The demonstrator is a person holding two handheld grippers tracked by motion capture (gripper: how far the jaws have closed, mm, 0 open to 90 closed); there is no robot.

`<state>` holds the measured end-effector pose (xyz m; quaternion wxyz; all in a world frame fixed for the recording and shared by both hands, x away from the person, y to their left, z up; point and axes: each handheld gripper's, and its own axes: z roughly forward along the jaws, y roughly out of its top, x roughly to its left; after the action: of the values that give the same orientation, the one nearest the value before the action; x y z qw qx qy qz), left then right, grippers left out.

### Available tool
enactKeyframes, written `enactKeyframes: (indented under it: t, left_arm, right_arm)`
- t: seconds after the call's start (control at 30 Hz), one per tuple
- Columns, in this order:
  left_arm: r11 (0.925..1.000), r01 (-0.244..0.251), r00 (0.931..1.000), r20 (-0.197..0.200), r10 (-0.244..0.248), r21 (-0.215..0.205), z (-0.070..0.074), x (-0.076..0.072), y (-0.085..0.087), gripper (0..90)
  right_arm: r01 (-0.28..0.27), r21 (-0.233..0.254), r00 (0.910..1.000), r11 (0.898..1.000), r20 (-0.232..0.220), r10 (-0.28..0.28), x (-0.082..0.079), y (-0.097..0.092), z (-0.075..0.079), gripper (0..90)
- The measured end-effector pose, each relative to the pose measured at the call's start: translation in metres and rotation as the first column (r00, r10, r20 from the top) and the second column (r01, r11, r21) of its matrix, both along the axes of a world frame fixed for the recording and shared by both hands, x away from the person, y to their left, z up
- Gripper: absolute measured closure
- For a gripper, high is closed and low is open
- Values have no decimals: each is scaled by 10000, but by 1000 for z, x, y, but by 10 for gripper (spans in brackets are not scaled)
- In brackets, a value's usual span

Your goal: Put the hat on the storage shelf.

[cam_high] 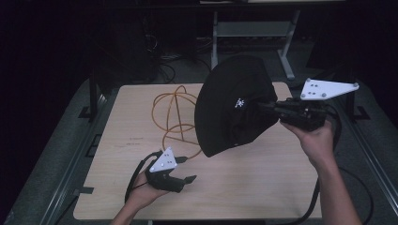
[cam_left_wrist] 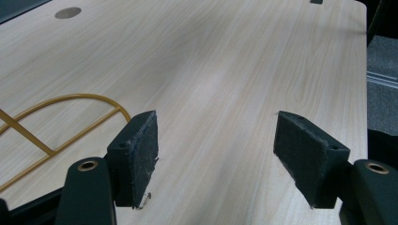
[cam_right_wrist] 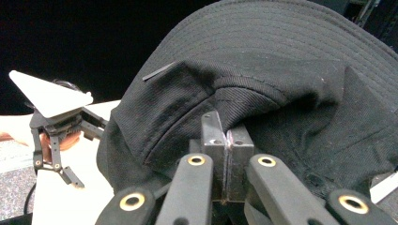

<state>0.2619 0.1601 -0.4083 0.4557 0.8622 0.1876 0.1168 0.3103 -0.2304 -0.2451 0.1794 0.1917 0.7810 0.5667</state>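
A black bucket hat (cam_high: 234, 105) with a small white emblem hangs in the air over the right half of the table, brim toward the left. My right gripper (cam_high: 270, 108) is shut on the hat's fabric; in the right gripper view its jaws press together on the black hat (cam_right_wrist: 263, 79) at my right gripper (cam_right_wrist: 227, 140). My left gripper (cam_high: 185, 180) rests low near the table's front edge, open, with nothing between its pads (cam_left_wrist: 138, 154); in the left gripper view only bare wood lies beyond my left gripper (cam_left_wrist: 216, 159).
An orange wire frame (cam_high: 176, 115) of curved hoops lies on the wooden table (cam_high: 141, 197) left of the hat; part of the orange wire frame (cam_left_wrist: 61, 126) shows in the left gripper view. Black cables trail from both grippers. Dark floor and a metal table leg lie behind.
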Motion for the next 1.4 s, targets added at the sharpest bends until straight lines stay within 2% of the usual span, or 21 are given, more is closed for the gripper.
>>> enactKeyframes:
  t: [0.07, 0.5, 0.83, 0.93, 1.13, 1.4]
  left_arm:
    - [10000, 43, 10000, -67, -43, -19, 0, -1, 1, 303]
    - [9999, -47, 9999, 97, 49, -144, -3, -2, 2, 303]
    - [10000, -47, 9996, 283, 45, 71, -3, -1, 3, 298]
    - [9999, 10, 9998, 182, -12, 131, -4, -1, 2, 296]
    - [9998, 35, 9998, 173, -39, 179, -6, -3, 1, 296]
    - [9996, 37, 9998, 176, -42, 263, -7, -4, -1, 286]
  right_arm:
    - [-88, 11, 10000, 10000, -8, 88, 3, 5, 2, 895]
    - [-354, 3, 9993, 9994, -108, 354, 18, 25, 10, 895]
    - [-630, -90, 9978, 9980, -201, 628, 30, 44, 18, 895]
    - [-658, -186, 9972, 9977, -380, 651, 36, 53, 22, 895]
    - [-785, -343, 9965, 9963, -329, 774, 42, 64, 31, 895]
    - [-1278, -361, 9904, 9911, -569, 1257, 54, 90, 40, 895]
